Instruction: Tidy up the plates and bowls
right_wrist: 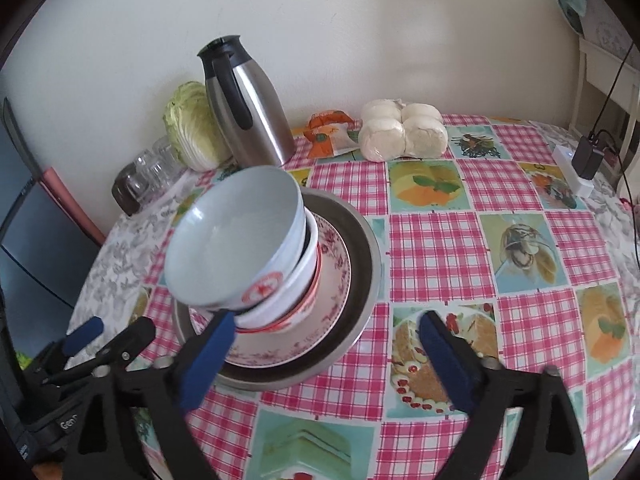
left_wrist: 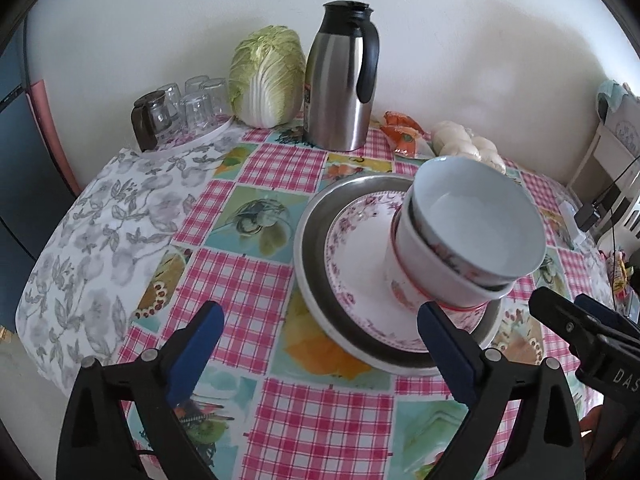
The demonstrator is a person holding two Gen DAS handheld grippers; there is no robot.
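Note:
A stack stands on the table: a metal plate [left_wrist: 316,216] at the bottom, a pink floral plate [left_wrist: 356,240] on it, and nested white bowls [left_wrist: 476,224] on top. The stack also shows in the right wrist view, with the metal plate [right_wrist: 364,248], floral plate [right_wrist: 336,264] and bowls [right_wrist: 236,236]. My left gripper [left_wrist: 320,328] is open and empty, near the stack's front left. My right gripper [right_wrist: 326,338] is open and empty, its left finger [right_wrist: 212,348] just in front of the bowls. Each gripper shows at the edge of the other's view.
A steel thermos jug [left_wrist: 340,80], a napa cabbage [left_wrist: 268,76], upturned glasses [left_wrist: 192,108] on a tray, an orange packet [left_wrist: 400,128] and bagged buns [right_wrist: 404,132] line the wall side. A power strip with charger [right_wrist: 576,164] lies far right. A checked cloth [left_wrist: 256,280] covers the table.

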